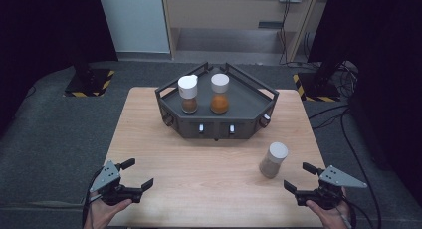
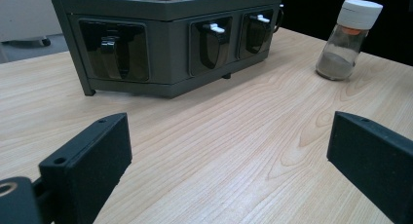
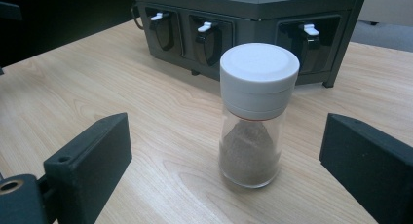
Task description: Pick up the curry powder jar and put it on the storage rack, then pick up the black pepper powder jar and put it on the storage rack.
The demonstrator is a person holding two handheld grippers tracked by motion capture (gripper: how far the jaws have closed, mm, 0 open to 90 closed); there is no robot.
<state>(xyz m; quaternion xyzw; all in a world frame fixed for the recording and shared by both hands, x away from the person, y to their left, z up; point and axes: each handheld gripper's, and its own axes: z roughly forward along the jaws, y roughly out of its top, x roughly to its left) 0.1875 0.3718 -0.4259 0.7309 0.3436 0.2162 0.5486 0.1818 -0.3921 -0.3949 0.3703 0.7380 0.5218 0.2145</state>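
Observation:
A glass spice jar [image 1: 273,160] with a white cap and grey-brown powder stands upright on the wooden table [image 1: 209,189], right of centre. It stands just ahead of my right gripper [image 1: 299,177], which is open and empty; the jar [image 3: 255,117] rises a little beyond the jaws. My left gripper [image 1: 137,173] rests open at the table's near left, nothing between its jaws, with the same jar [image 2: 347,39] far off. A dark grey rack [image 1: 217,120] at the back holds two white-capped jars, one with brown spice [image 1: 188,93], one with orange [image 1: 219,93].
The rack's front [image 2: 175,48] carries several small hooks with white tips, also on its front [image 3: 253,34] in the right gripper view. Bare wood lies between the grippers and the rack. Grey floor surrounds the table; dark stands and cables sit at the back corners.

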